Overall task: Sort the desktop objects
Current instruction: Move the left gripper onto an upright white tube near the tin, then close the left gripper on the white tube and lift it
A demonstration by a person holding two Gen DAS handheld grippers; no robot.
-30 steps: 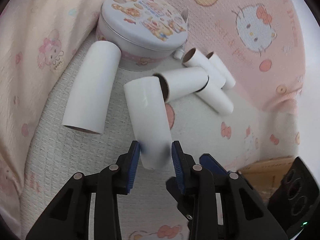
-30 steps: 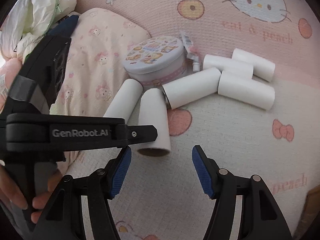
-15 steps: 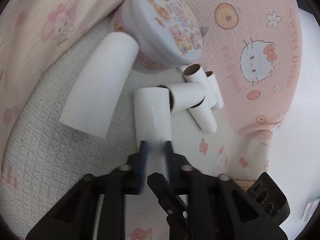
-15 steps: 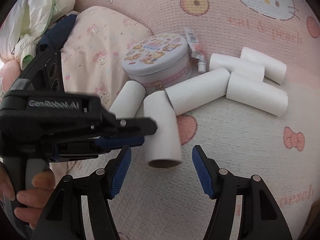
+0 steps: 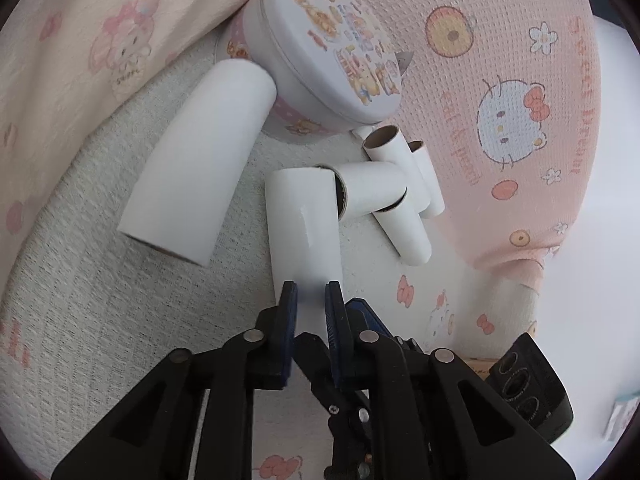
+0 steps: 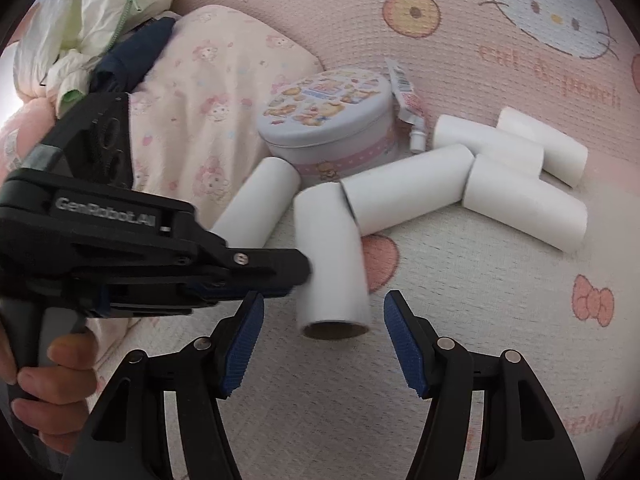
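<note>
Several white paper tubes lie on a pink and white cartoon-print blanket (image 5: 500, 92). My left gripper (image 5: 311, 292) is shut on the near end of one tube (image 5: 304, 224), whose far end touches another tube (image 5: 372, 192). In the right wrist view the same held tube (image 6: 332, 264) points toward me, with the left gripper (image 6: 296, 272) clamped on its left side. My right gripper (image 6: 323, 312) stands open just in front of that tube's open end, not touching it. A round printed tin (image 6: 332, 120) sits behind the tubes.
One tube (image 5: 200, 176) leans against the tin (image 5: 320, 52); others (image 6: 524, 208) are clustered to the right. A small squeeze tube (image 6: 406, 100) lies beside the tin. A pillow (image 6: 208, 92) and crumpled clothes (image 6: 80, 20) are at the left. A person's hand (image 6: 52, 368) holds the left gripper.
My left gripper's jaws closed from around the tube onto its near end and the gripper rolled somewhat. The tube's near end swung a little to the right. The right gripper stayed open.
</note>
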